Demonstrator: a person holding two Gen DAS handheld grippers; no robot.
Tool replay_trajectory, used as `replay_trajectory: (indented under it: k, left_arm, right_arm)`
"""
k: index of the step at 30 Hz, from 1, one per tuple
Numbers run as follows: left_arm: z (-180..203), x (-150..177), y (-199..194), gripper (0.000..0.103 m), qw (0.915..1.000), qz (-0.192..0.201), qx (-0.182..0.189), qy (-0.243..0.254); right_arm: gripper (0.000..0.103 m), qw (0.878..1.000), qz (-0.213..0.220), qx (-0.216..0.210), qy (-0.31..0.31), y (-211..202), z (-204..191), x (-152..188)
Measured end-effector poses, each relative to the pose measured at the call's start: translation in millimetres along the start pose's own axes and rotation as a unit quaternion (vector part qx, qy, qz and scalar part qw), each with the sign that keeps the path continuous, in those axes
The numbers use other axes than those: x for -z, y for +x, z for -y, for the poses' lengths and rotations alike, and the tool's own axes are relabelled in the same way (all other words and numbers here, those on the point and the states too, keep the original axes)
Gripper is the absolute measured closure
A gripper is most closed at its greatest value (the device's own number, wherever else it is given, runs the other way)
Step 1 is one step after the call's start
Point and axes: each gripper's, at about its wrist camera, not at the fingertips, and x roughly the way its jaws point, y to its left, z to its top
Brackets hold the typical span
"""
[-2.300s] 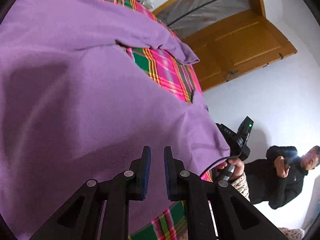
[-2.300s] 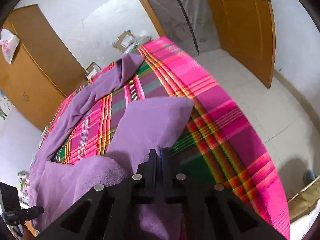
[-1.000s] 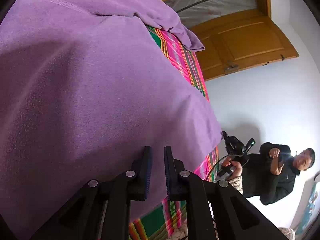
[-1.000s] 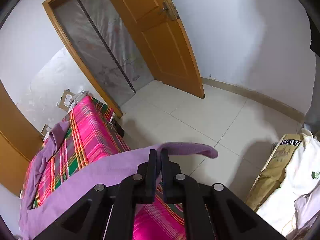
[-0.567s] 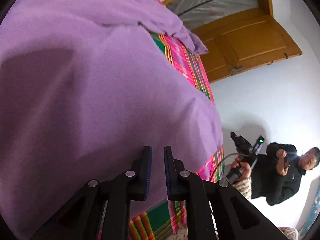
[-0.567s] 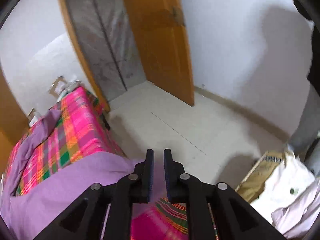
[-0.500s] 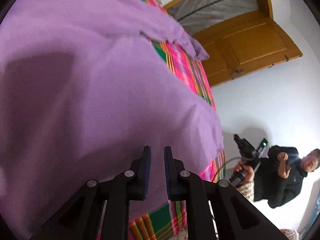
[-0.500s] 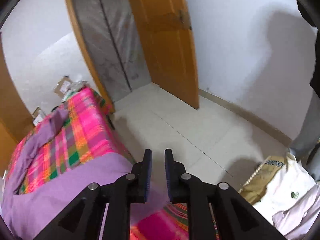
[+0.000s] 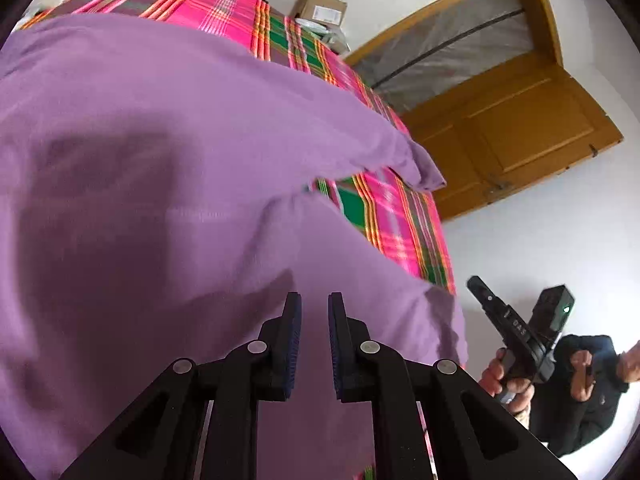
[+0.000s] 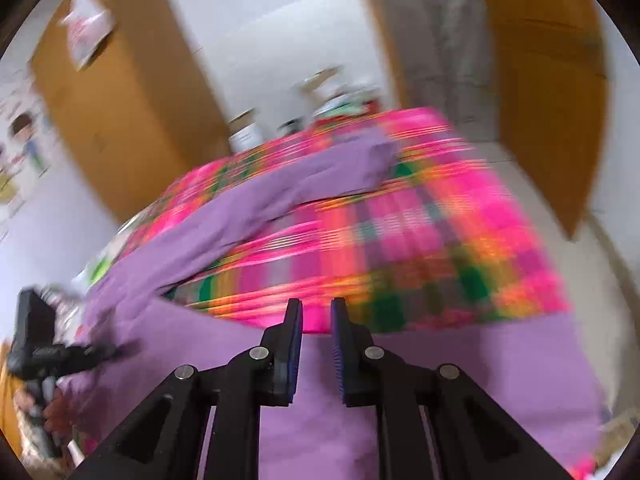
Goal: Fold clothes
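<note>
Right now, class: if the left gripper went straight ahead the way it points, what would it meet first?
Most likely the purple garment: the left gripper hangs open with that cloth spread just beyond its tips, over the plaid bedcover. Depth is unclear.

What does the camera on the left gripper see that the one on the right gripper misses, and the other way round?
Only the left wrist view shows a seated person in dark clothes and a cardboard box beyond the bed.

Only the right wrist view, which is motion-blurred, shows a wooden wardrobe with a plastic bag on it, and children's pictures on the wall.

Both show the purple garment spread over the pink plaid bedspread, the wooden door, and open fingers: the left gripper, the right gripper.
</note>
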Motion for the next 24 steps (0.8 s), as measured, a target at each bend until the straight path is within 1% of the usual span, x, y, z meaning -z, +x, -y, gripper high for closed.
replay_trajectory:
  k: [2, 3, 5, 9, 11, 14, 17, 19, 20, 22, 23, 24]
  left_arm:
    - [-3, -11, 6, 0.091, 1.0000, -0.001, -0.001, -0.010]
    - [-7, -17, 7, 0.091, 0.9998, 0.004, -0.002, -0.021]
    - [-13, -31, 8, 0.091, 0.9993, 0.015, -0.003, -0.034]
    - [-21, -53, 12, 0.091, 0.9979, 0.030, -0.025, -0.051]
    - [-27, -61, 14, 0.091, 0.9973, 0.031, -0.030, -0.060]
    - [-36, -72, 19, 0.091, 0.9961, 0.031, -0.031, -0.077]
    - [-46, -81, 22, 0.091, 0.9940, 0.034, -0.020, -0.101]
    - [-51, -85, 23, 0.091, 0.9934, 0.037, -0.020, -0.107]
    - [-52, -86, 23, 0.091, 0.9935, 0.036, -0.021, -0.106]
    - [-52, -87, 24, 0.091, 0.9937, 0.035, -0.022, -0.104]
    - [-52, -86, 23, 0.091, 0.9936, 0.036, -0.021, -0.105]
    - [-51, -86, 23, 0.091, 0.9935, 0.036, -0.021, -0.106]
  right_arm:
    - [0.080, 0.998, -0.027, -0.040, -0.032, 29, -30, -4]
    - [0.079, 0.997, -0.039, -0.053, -0.049, 42, -44, -5]
    - [0.078, 0.992, -0.060, -0.070, -0.081, 64, -69, -5]
    - [0.074, 0.980, -0.110, -0.105, -0.130, 106, -109, -8]
    - [0.073, 0.975, -0.127, -0.116, -0.142, 122, -120, -7]
    - [0.072, 0.970, -0.141, -0.123, -0.157, 137, -131, -8]
    - [0.072, 0.966, -0.150, -0.130, -0.164, 148, -139, -9]
    - [0.072, 0.964, -0.161, -0.139, -0.161, 154, -142, -6]
    - [0.070, 0.962, -0.168, -0.145, -0.160, 158, -144, -4]
    - [0.071, 0.960, -0.166, -0.152, -0.165, 157, -148, -1]
    - [0.080, 0.960, -0.166, -0.155, -0.167, 155, -150, 1]
    - [0.097, 0.959, -0.166, -0.158, -0.169, 154, -151, 2]
